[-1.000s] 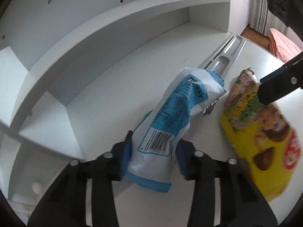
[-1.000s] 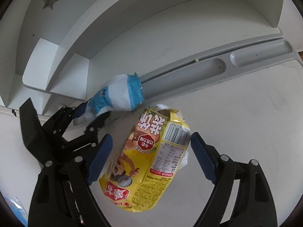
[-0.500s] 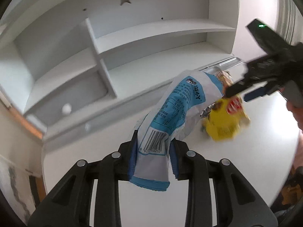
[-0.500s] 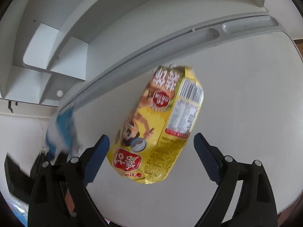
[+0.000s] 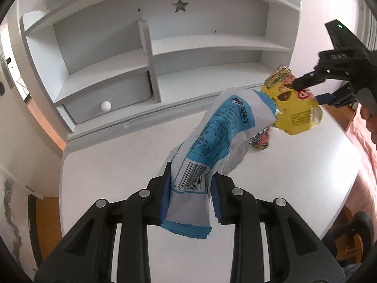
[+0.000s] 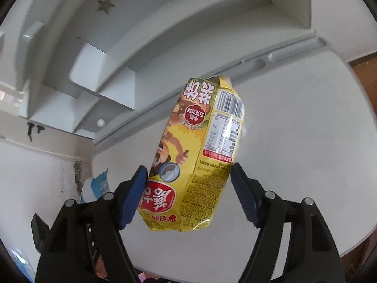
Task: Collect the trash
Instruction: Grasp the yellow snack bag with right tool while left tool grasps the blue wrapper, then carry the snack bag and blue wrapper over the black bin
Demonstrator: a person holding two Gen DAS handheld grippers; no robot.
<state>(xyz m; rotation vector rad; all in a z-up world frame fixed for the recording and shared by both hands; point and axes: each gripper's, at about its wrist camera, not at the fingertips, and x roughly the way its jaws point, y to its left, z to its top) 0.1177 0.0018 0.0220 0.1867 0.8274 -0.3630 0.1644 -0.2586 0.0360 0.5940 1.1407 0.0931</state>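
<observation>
My left gripper [image 5: 189, 199] is shut on a blue and white snack wrapper [image 5: 212, 146] and holds it up above the white desk [image 5: 117, 165]. My right gripper [image 6: 188, 195] is shut on a yellow snack bag [image 6: 198, 155], lifted off the desk; that bag also shows in the left wrist view [image 5: 292, 103] at the upper right. A small crumpled colourful wrapper [image 5: 259, 140] lies on the desk behind the blue wrapper. The blue wrapper shows at the lower left of the right wrist view [image 6: 95, 186].
A white shelf unit [image 5: 150, 54] with a star cut-out stands at the desk's back, with a drawer and round knob [image 5: 105, 105]. A pencil groove [image 6: 259, 64] runs along the desk's back edge. An orange-pink bed [image 5: 362, 155] lies right of the desk.
Both grippers have risen and pulled back from the desk with their wrappers. The yellow bag, lying on the desk a second ago, is now gripped and lifted.
</observation>
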